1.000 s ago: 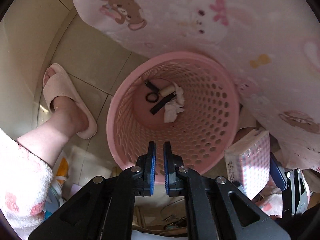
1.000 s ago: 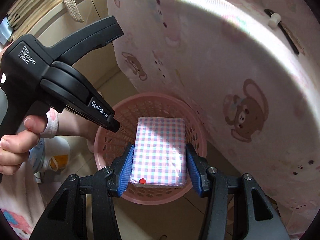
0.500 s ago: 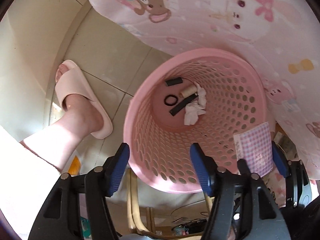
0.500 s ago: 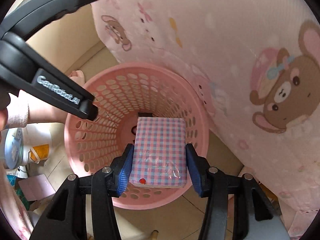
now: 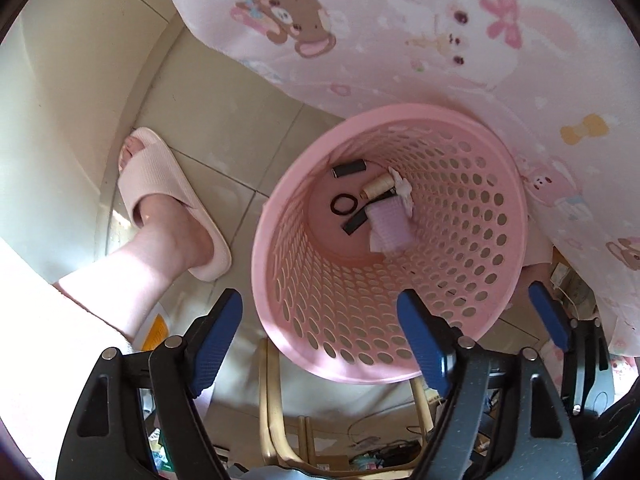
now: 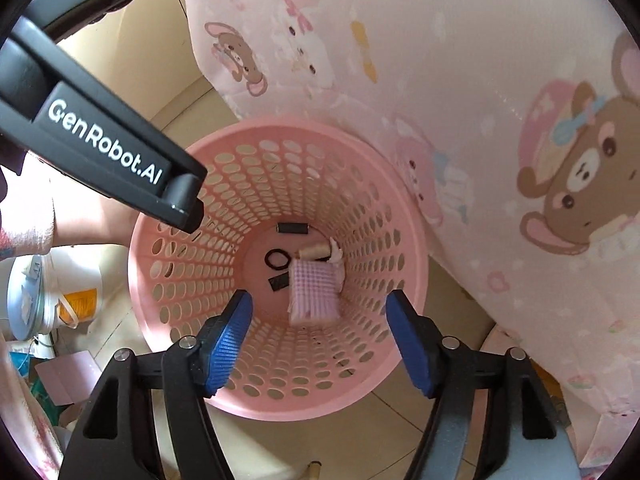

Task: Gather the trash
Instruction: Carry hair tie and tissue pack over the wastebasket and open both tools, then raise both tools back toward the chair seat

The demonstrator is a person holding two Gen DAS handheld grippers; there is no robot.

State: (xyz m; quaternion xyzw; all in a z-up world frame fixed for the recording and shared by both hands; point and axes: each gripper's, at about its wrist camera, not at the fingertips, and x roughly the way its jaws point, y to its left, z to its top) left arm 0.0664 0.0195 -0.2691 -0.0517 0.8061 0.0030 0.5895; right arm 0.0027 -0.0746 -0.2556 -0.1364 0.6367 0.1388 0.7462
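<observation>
A pink perforated basket [image 5: 264,240] [image 6: 200,280] stands on the tiled floor below both grippers. On its bottom lies a pink checked tissue pack [image 5: 390,226] [image 6: 314,294], among a black ring [image 6: 278,259], a thread spool [image 5: 376,187], black strips and a white tissue. My left gripper [image 5: 320,340] hangs above the basket's near rim, its jaws opening with nothing between them. Over the basket's mouth my right gripper [image 6: 320,344] points straight down, its jaws opening and empty, the pack far below them. The left gripper's black body [image 6: 100,140] crosses the right wrist view.
A pink cartoon-print cloth [image 5: 400,40] hangs over the basket's far side. A person's foot in a pink slipper [image 5: 168,184] stands on the floor to the left. A white bucket [image 6: 36,292] and a wooden frame [image 5: 272,400] sit nearby.
My right gripper opened and let go of the checked pack, which dropped to the basket's bottom. My left jaws went from shut to wide open.
</observation>
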